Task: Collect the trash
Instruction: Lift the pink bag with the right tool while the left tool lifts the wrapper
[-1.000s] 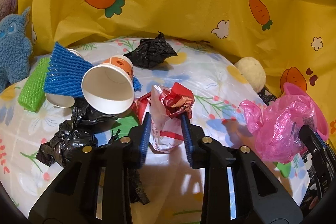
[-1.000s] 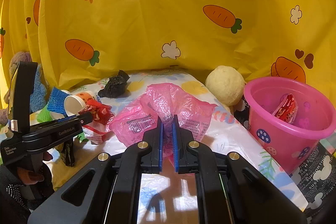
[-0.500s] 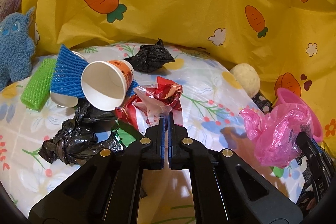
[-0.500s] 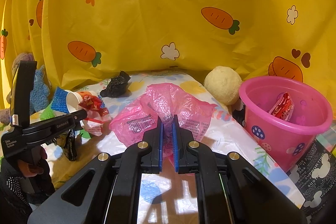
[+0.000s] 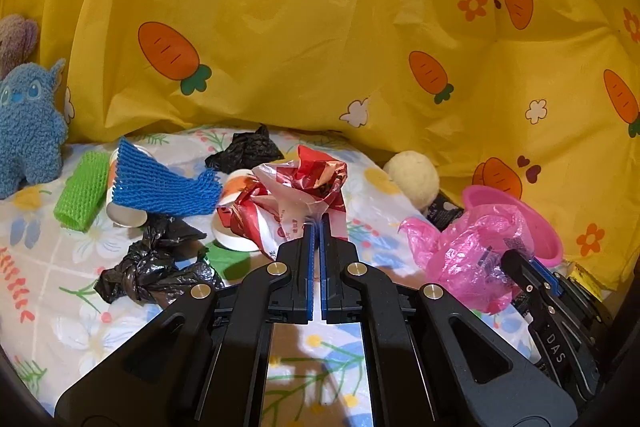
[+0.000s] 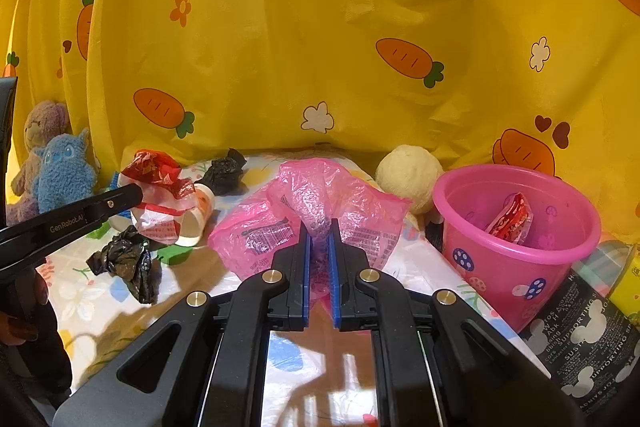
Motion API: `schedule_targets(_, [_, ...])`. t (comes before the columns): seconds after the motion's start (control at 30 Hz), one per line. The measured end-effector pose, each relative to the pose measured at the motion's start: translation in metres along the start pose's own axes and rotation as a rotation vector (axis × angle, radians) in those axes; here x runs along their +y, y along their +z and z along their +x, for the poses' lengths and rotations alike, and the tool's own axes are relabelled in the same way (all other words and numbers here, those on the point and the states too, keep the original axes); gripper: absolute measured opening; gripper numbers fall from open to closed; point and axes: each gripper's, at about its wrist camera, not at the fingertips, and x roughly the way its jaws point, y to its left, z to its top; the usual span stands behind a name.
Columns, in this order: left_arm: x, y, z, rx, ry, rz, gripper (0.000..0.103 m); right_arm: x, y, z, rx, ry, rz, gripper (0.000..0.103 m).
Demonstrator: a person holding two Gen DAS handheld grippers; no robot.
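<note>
My left gripper point(image 5: 316, 221) is shut on a red and white crumpled wrapper point(image 5: 304, 187) and holds it above the table; it also shows in the right wrist view point(image 6: 160, 183). My right gripper point(image 6: 319, 231) is shut on a pink plastic bag point(image 6: 316, 203), also seen in the left wrist view point(image 5: 468, 251). A pink bucket point(image 6: 516, 239) with a red wrapper point(image 6: 510, 221) inside stands at the right. Black bags point(image 5: 152, 267) point(image 5: 244, 149), paper cups point(image 5: 234, 239), blue netting point(image 5: 160, 183) and green netting point(image 5: 82, 195) lie on the table.
A yellow carrot-print cloth point(image 5: 320, 27) hangs behind the table. A blue plush toy point(image 5: 28, 131) sits at the left, a cream ball point(image 6: 408, 175) beside the bucket. A black printed box point(image 6: 580, 331) stands at the right front.
My left gripper closed on the red and white wrapper and lifted it off the table. My right gripper kept hold of the pink bag.
</note>
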Motion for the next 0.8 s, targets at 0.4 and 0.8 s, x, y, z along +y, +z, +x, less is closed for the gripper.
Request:
schedule_targets(0.4, [-0.006, 0.007, -0.029, -0.052, -0.048, 0.022, 0.001, 0.003, 0.008, -0.019, -0.035, -0.010, -0.005, 0.009])
schedule_targets(0.8, [0.001, 0.009, -0.034, -0.057, -0.047, 0.007, 0.001, 0.003, 0.009, -0.020, -0.038, -0.013, -0.005, 0.009])
